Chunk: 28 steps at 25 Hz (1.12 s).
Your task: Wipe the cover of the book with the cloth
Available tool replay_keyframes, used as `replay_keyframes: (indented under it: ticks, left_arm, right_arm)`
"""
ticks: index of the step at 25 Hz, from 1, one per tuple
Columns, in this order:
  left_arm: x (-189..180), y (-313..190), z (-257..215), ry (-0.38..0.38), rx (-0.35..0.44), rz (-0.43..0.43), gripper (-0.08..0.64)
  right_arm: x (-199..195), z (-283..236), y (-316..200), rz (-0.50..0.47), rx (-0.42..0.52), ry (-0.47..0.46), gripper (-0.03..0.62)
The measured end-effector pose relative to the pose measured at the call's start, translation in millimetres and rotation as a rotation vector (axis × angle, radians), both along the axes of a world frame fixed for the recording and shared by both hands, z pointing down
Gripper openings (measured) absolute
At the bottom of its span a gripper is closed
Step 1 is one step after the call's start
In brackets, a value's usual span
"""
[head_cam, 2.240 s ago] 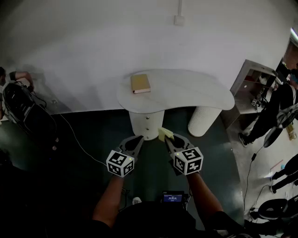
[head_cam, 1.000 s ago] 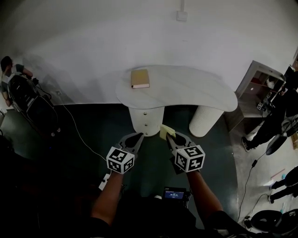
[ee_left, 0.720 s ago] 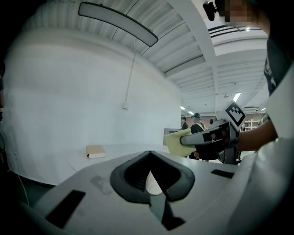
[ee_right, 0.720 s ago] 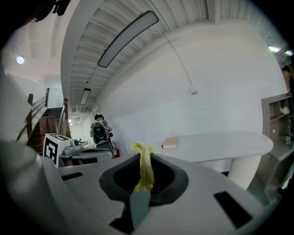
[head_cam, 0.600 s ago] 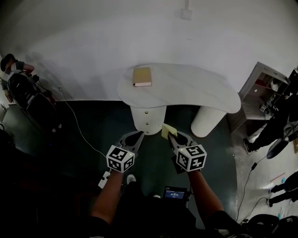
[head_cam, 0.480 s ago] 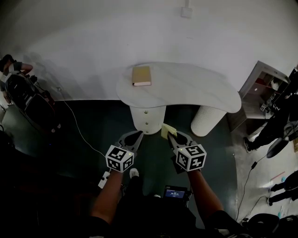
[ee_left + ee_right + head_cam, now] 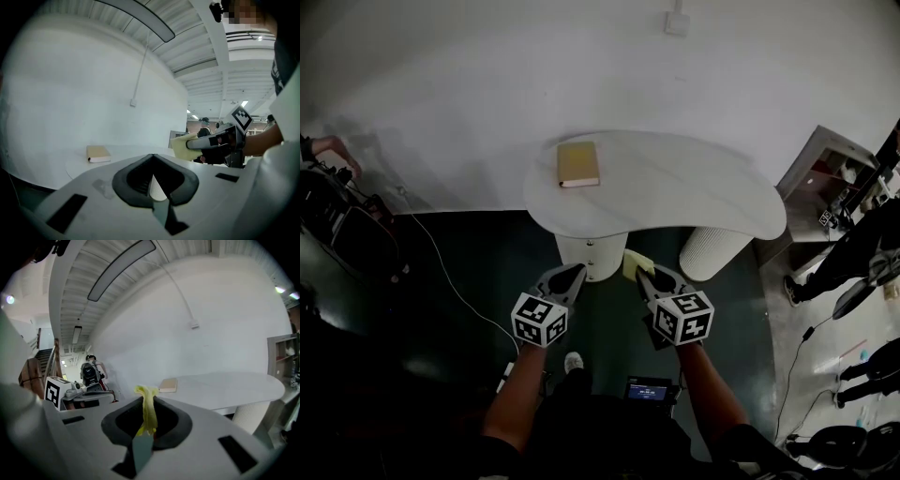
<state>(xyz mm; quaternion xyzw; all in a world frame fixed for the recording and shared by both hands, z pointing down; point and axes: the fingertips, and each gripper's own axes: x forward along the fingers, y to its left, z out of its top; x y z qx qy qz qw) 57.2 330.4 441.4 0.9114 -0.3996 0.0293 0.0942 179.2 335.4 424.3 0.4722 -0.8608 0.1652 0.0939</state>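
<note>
A tan book (image 7: 578,164) lies closed on the left end of the white curved table (image 7: 694,192). Both grippers are held side by side over the dark floor, short of the table's near edge. My right gripper (image 7: 638,269) is shut on a yellow cloth (image 7: 633,263), which sticks up between its jaws as a folded strip (image 7: 147,408). My left gripper (image 7: 575,272) is shut with nothing in it. The left gripper view has the book (image 7: 98,153) ahead on the left and the cloth (image 7: 184,146) to the right. In the right gripper view the book (image 7: 168,385) lies just beyond the cloth.
The table stands on a smooth white pedestal (image 7: 590,255) and a ribbed white one (image 7: 713,249). A grey shelf unit (image 7: 825,178) and people stand at the right. Dark equipment (image 7: 342,230) with a floor cable (image 7: 455,281) is at the left. A white wall rises behind.
The table and book have drawn nearer in the head view and shifted slightly. Both grippers keep their pose, the right still holding the cloth.
</note>
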Motion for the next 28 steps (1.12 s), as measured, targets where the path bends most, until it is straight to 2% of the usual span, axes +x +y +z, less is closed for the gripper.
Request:
replay_keyframes:
  ticks: [10, 18, 28]
  left_arm:
    - [-46.2, -98.3, -0.2, 0.008, -0.002, 0.042, 0.005]
    - [-84.2, -152.5, 0.6, 0.021, -0.003, 0.055, 0.005]
    - [-87.3, -197.7, 23.0, 0.027, -0.04, 0.059, 0.005]
  right_arm:
    - [-37.0, -3.0, -94.3, 0.068, 0.002, 0.008, 0.087]
    - [-77.7, -4.3, -141.0, 0.094, 0.007, 0.009, 0.087]
    - [-77.1, 16.4, -186.4, 0.108, -0.028, 0.015, 0.087]
